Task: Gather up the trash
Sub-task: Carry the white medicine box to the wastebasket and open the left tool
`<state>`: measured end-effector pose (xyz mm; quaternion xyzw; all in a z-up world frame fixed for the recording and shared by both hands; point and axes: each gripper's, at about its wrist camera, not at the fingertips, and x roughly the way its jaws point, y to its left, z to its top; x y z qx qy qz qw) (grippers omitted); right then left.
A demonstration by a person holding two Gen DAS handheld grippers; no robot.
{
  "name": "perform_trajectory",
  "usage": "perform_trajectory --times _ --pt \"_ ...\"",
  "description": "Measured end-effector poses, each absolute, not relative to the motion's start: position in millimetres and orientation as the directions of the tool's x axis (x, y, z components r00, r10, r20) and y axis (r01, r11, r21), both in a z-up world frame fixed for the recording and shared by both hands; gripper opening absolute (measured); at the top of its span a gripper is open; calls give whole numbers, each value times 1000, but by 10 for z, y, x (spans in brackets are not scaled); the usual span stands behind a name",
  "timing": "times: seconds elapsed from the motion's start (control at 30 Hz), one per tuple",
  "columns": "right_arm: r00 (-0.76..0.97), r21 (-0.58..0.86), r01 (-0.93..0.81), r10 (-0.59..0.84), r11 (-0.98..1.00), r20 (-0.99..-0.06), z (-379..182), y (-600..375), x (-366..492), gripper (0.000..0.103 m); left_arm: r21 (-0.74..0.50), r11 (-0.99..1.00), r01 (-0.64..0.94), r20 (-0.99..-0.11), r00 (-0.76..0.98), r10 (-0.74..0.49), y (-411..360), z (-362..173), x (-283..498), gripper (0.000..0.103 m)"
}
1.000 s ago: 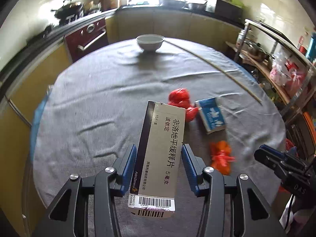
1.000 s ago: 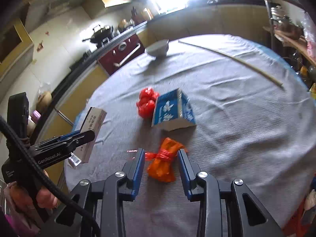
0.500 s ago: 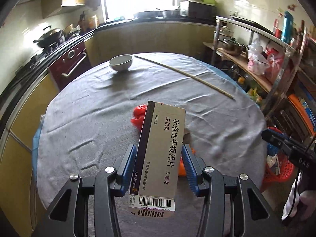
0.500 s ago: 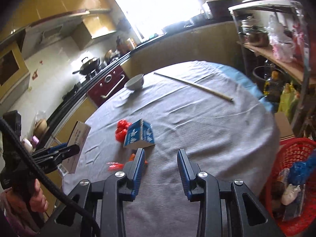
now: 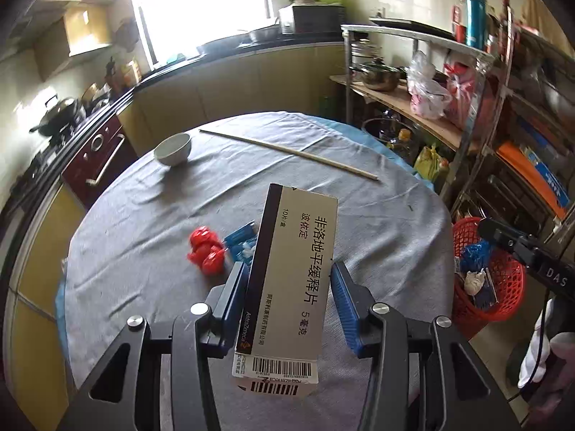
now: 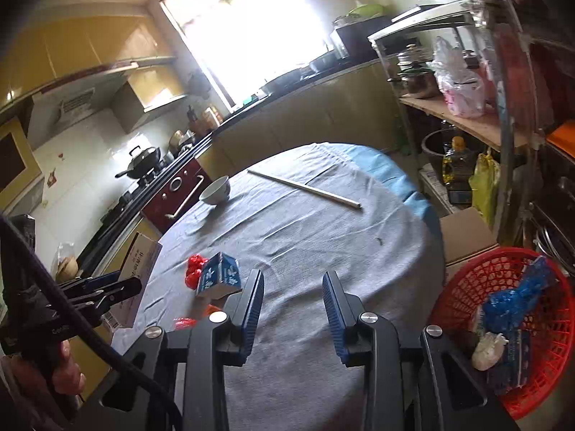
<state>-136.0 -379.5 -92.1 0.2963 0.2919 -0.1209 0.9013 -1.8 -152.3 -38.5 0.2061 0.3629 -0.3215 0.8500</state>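
The left gripper (image 5: 289, 296) holds a long white and black cardboard medicine box (image 5: 287, 287) between its blue pads; the fingers are closed on the lower half of the box, which stands tilted above the round table with grey cloth (image 5: 143, 222). The right gripper (image 6: 293, 303) has its fingers spread apart with nothing between them, and it hangs over the table edge nearest the red plastic mesh basket (image 6: 503, 287).

The basket stands on the floor just beside the table, to the right of it, and already contains a blue bag and some small packets. I judge the step in hand is to carry the box to this basket. To do it well, the left gripper should go right, past the table edge, until the box is over the open mouth of the basket, and only then let go, low enough that the light box does not bounce off the rim. The right gripper is close to the basket, so it should keep aside.

On the table, well away from the basket, lie a red crumpled wrapper (image 5: 205, 253) and a blue and white small carton (image 6: 219, 276), touching each other.
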Motion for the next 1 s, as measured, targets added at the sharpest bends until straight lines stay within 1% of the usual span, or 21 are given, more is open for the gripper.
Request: perform_trajectory --times 0.7,1.0 --pt "797 526 544 -207 654 -567 -983 -4581 -2291 37 226 538 812 -755 495 -430 -2517 -400 -567 49" --pt "780 557 598 -257 577 -571 -1063 -4876 -2614 37 211 463 861 -772 437 -461 -2876 -445 -765 49"
